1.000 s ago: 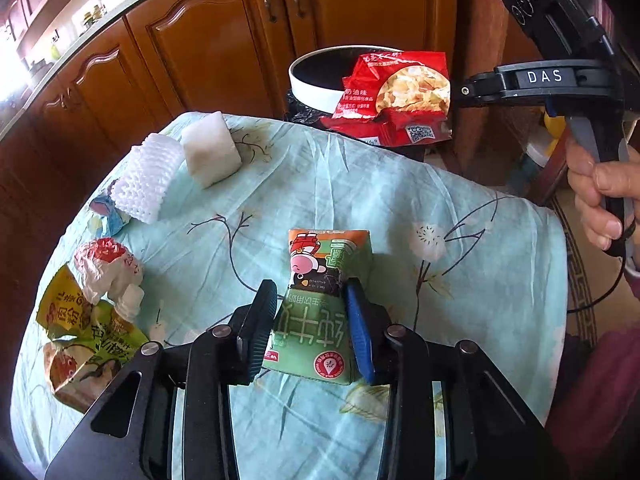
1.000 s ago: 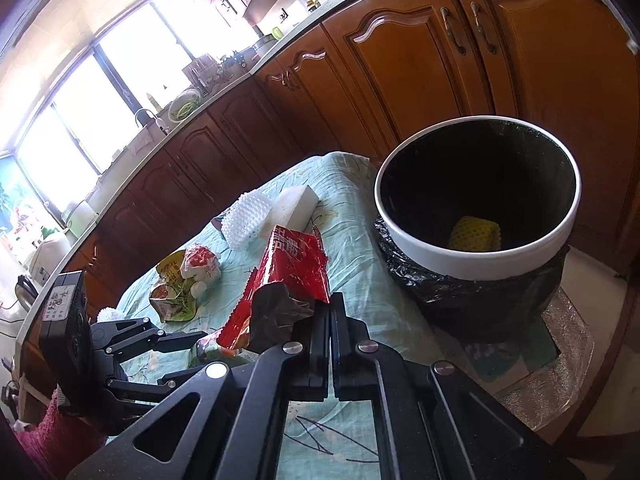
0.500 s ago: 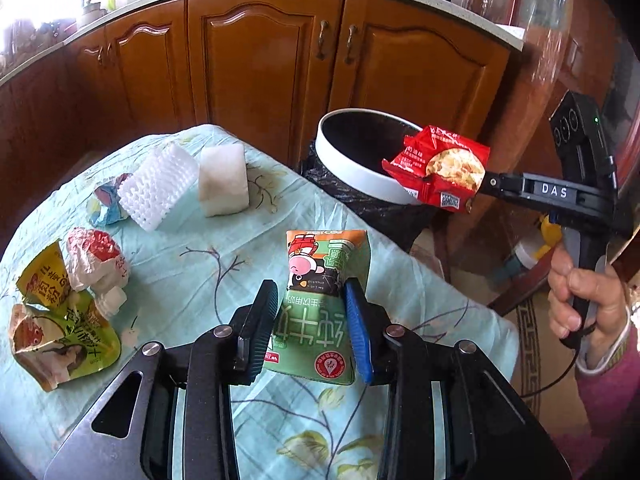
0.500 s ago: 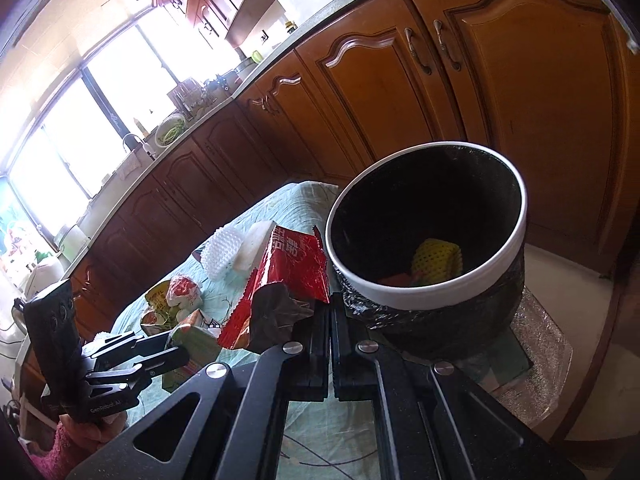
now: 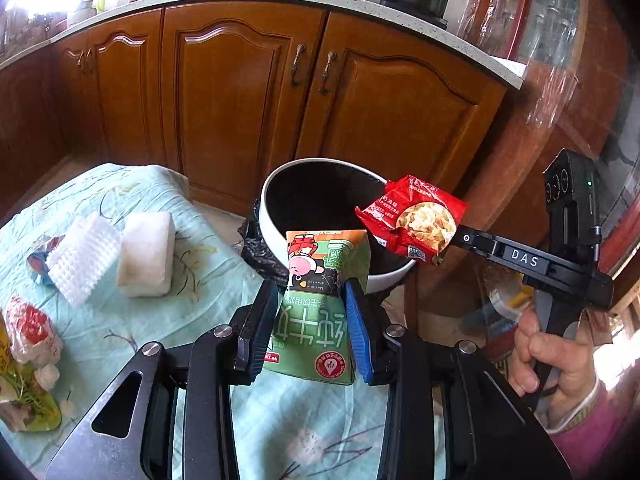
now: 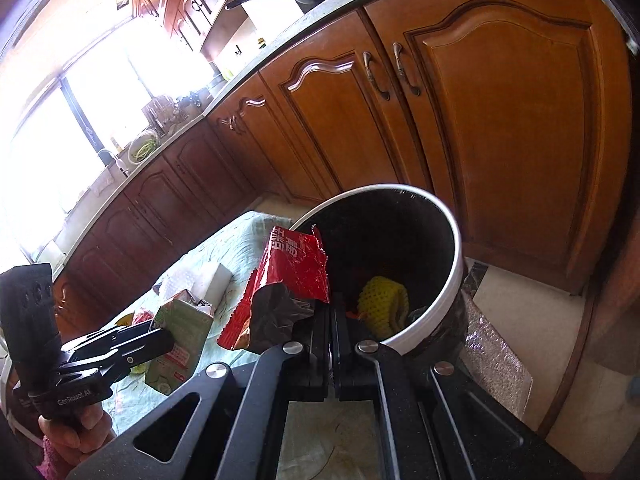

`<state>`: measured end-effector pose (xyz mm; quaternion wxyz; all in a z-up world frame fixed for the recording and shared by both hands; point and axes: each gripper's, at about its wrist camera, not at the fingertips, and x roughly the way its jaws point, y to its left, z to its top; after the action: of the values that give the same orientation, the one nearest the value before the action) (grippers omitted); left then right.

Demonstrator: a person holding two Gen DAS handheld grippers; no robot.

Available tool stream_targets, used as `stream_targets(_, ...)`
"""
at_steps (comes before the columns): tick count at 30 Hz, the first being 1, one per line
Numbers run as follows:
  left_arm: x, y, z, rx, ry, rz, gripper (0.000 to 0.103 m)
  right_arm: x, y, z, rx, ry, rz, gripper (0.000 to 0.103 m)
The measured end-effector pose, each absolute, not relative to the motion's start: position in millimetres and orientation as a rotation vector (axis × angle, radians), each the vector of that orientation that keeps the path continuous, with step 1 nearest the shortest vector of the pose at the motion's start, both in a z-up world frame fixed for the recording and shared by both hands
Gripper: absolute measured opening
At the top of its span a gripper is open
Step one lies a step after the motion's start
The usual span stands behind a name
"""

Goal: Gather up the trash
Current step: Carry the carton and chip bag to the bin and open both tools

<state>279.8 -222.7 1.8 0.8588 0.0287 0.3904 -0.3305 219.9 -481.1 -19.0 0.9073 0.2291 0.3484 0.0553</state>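
The left gripper (image 5: 312, 332) clamps a green milk carton (image 5: 320, 308) between its blue pads, just short of the white-rimmed bin (image 5: 276, 240) beyond the table's far edge. The right gripper (image 6: 332, 312) has its jaws closed flat on a red snack wrapper (image 6: 292, 272), which hangs over the bin's near rim. Released here, the light wrapper could catch the rim and slide outside. With both loads at one opening, the carton could knock the wrapper or the right gripper. More rubbish lies on the tablecloth (image 5: 208, 280) at left.

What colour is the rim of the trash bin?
White; the rim shows best in the right wrist view.
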Motion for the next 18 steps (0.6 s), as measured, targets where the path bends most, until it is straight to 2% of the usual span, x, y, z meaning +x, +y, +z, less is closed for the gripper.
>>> stream_targets(18, 336, -294, -6, 0.065, 0.885, -0.664, 0.033, 259, -509, -25, 0.445, 0.769, 0.051, 0.001)
